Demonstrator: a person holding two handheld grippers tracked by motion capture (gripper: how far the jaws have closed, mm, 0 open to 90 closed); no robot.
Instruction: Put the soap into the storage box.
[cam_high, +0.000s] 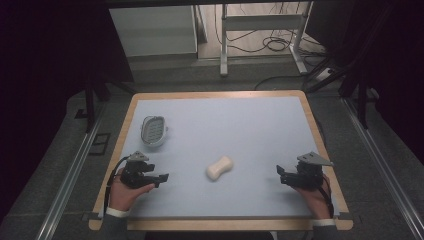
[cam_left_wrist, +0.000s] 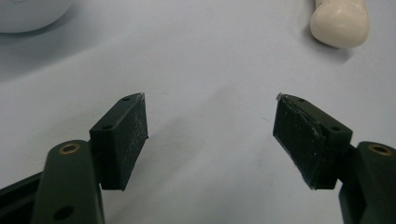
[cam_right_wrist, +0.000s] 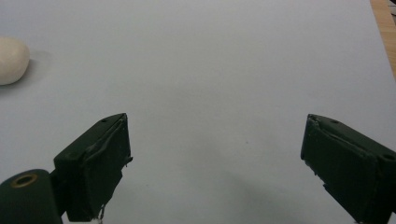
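Left gripper (cam_high: 161, 178) sits at the near-left part of the table (cam_high: 260, 112), held in the person's left hand (cam_high: 127, 192), jaws pointing right toward the middle. In the left gripper view its jaws (cam_left_wrist: 210, 135) stand wide apart w/ nothing between them, just bare blue-grey mat.

Right gripper (cam_high: 281, 175) is at the near-right part, held in the right hand (cam_high: 316, 196), jaws pointing left. Right gripper view: jaws (cam_right_wrist: 215, 158) also spread wide, nothing held.

Soap bar (cam_high: 220, 167), cream-coloured & waisted in the middle, lies flat on the mat approx. between the two grippers, nearer the left one, apart from both. Its long axis runs diagonally, far end toward the right. In the left gripper view the soap bar (cam_left_wrist: 340, 22) is ahead & to the right of the jaws, cut by the top edge. In the right gripper view it (cam_right_wrist: 11, 59) is at the left edge, ahead of the jaws.

Soap dish (cam_high: 153, 131), oval, white w/ a ribbed insert, stands on the mat beyond the left gripper, well apart from the soap.
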